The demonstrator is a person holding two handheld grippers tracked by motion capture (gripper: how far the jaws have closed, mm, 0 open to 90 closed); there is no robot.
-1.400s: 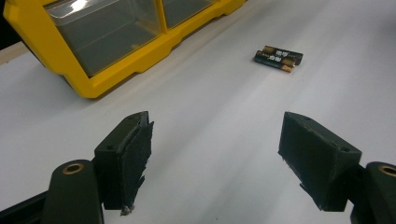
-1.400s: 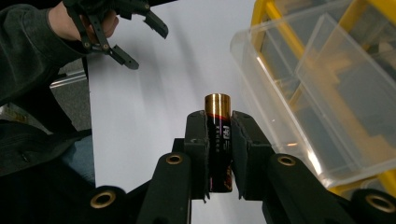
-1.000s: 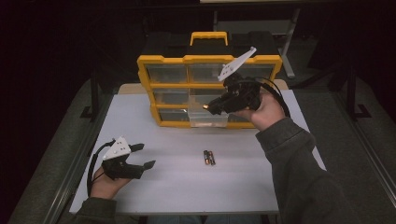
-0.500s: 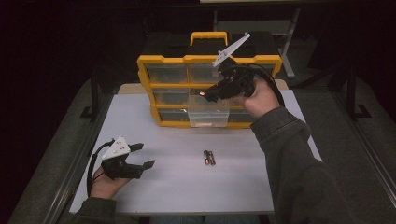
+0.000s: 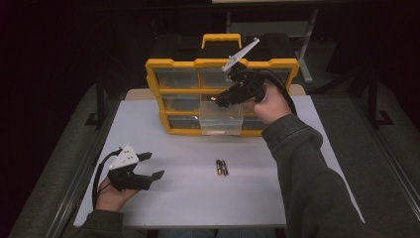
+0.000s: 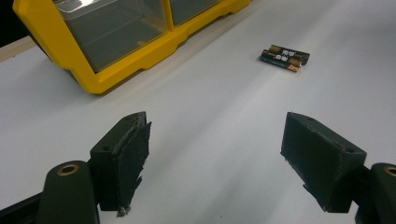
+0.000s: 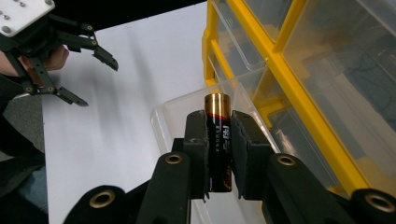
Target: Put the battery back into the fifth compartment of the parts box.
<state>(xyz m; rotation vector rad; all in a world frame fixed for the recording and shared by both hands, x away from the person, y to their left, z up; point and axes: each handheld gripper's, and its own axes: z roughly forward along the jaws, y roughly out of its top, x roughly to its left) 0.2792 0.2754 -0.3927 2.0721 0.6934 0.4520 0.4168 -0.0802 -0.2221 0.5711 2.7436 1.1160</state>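
Above the pulled-out clear drawer, right hand-held gripper clamped on battery, long axis along jaws, brass end outward.

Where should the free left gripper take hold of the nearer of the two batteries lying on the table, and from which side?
Grip the nearer battery across its middle, coming straight down. It lies flat, tight against the second battery, so only its top and near side are free. The open left gripper probably has to nudge it clear first, then close across its round body, jaws astride its long axis.
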